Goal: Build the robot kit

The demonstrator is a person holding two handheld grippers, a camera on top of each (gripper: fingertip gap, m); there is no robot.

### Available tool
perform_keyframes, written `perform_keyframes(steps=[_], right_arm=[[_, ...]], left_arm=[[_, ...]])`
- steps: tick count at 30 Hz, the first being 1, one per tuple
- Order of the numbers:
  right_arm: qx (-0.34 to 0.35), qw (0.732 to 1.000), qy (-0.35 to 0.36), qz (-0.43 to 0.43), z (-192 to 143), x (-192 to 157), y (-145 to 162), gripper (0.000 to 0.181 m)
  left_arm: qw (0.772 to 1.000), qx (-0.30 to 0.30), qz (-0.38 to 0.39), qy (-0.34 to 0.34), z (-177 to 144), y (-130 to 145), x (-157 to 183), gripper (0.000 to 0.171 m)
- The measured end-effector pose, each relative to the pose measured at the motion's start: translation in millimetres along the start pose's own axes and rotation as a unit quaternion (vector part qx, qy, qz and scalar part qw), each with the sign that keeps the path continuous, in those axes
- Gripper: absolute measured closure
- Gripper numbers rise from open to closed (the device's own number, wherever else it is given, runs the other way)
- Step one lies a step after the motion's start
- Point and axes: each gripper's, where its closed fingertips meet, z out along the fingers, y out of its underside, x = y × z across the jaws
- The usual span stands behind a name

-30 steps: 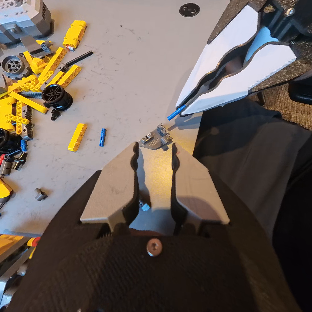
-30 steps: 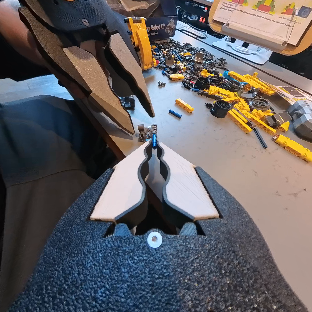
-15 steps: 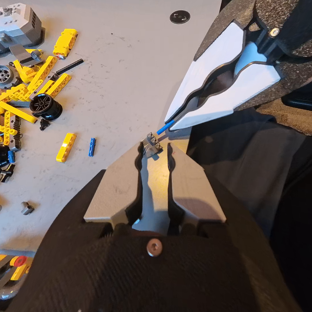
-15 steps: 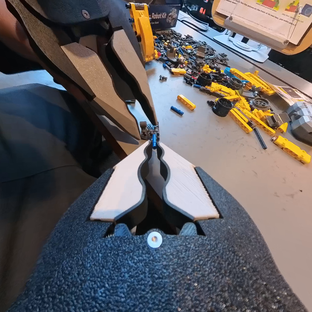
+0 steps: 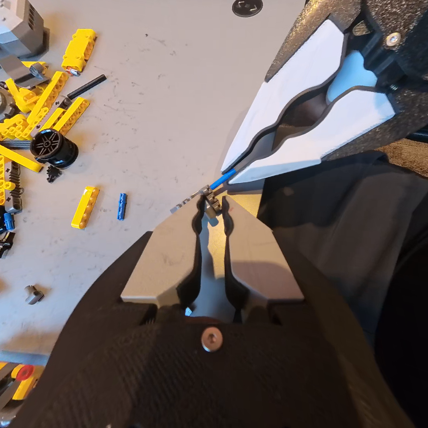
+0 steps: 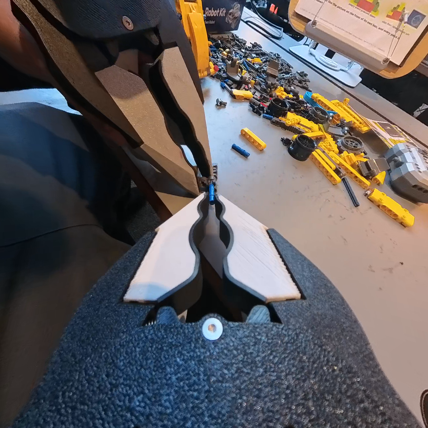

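Blue pin (image 5: 221, 180) up front in the left wrist view: it sticks out of the tips of the right gripper (image 5: 228, 176), whose white fingers are pinched together on its far end. The pin's free end touches the top of a small grey piece (image 5: 212, 205). That piece sits between the tips of the left gripper (image 5: 212, 200), whose fingers are closed onto it from both sides, right at the near edge of the worktop (image 5: 185, 92). Pin and piece meet end-on and nearly in line, and both grips are out at the very tips. Left of them lie a loose pin (image 5: 121, 206), a yellow beam (image 5: 85, 207) and a black wheel (image 5: 52, 148).

Over to the right wrist view: the right gripper (image 6: 210, 197) is clamped on the blue pin (image 6: 211, 193), which points straight ahead. Its nose is against the grey piece (image 6: 205, 181). The left gripper (image 6: 203, 180) comes down from the upper left, its dark fingers pressed on that piece. Whether the pin has entered a hole, I cannot tell. The worktop (image 6: 278, 231) runs off to the right, with a pile of parts (image 6: 324, 129) at the far side.
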Motion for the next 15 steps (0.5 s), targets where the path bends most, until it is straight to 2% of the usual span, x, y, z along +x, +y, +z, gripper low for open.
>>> perform_keyframes(steps=[15], right_arm=[[0.005,0.999,0.025,-0.04,3.2,-0.8,-0.8,0.177]], left_arm=[[1.0,0.001,-0.022,0.016,-1.0,1.2,-3.2,0.162]])
